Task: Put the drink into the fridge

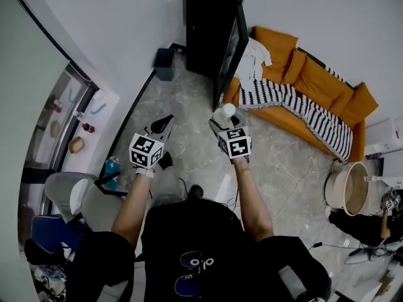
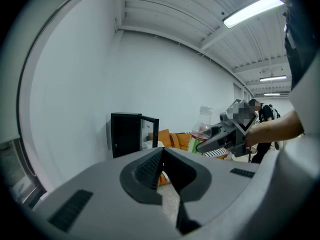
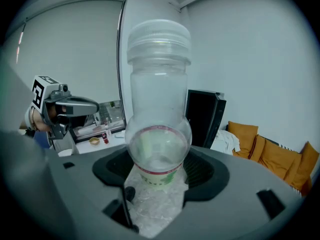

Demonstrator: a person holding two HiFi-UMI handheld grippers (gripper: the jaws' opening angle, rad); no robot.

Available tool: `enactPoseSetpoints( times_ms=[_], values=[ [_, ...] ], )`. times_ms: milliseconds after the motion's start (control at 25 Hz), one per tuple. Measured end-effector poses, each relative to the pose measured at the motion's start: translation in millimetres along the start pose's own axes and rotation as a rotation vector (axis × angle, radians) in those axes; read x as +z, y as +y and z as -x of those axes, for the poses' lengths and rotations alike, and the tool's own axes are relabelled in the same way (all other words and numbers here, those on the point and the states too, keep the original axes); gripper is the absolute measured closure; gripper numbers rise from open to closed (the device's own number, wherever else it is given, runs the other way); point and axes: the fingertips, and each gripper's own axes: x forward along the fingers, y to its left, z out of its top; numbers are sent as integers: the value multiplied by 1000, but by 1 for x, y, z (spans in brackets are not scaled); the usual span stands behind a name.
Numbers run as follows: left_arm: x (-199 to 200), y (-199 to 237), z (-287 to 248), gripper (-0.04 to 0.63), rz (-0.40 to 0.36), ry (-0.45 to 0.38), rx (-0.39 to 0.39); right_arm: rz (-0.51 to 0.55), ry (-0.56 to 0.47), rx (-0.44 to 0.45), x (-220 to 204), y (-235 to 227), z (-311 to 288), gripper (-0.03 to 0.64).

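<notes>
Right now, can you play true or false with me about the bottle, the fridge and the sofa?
1. The right gripper holds a clear bottle. True.
2. The black fridge has its door shut. False: the door stands open.
3. The left gripper holds a cup. False: its jaws are together with nothing between them.
4. The sofa is orange. True.

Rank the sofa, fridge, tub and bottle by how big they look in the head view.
1. Sofa, the widest thing in view.
2. Fridge.
3. Tub.
4. Bottle, smallest even though it is nearest the camera, so it is probably the smallest in reality too.
</notes>
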Motion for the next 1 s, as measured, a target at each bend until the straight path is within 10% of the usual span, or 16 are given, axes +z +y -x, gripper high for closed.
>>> enactPoseSetpoints(
  times_ms=[1000],
  values=[
    [44, 267, -161, 589, 21, -21, -139, -19, 93, -91, 149, -59, -232, 301]
  ],
)
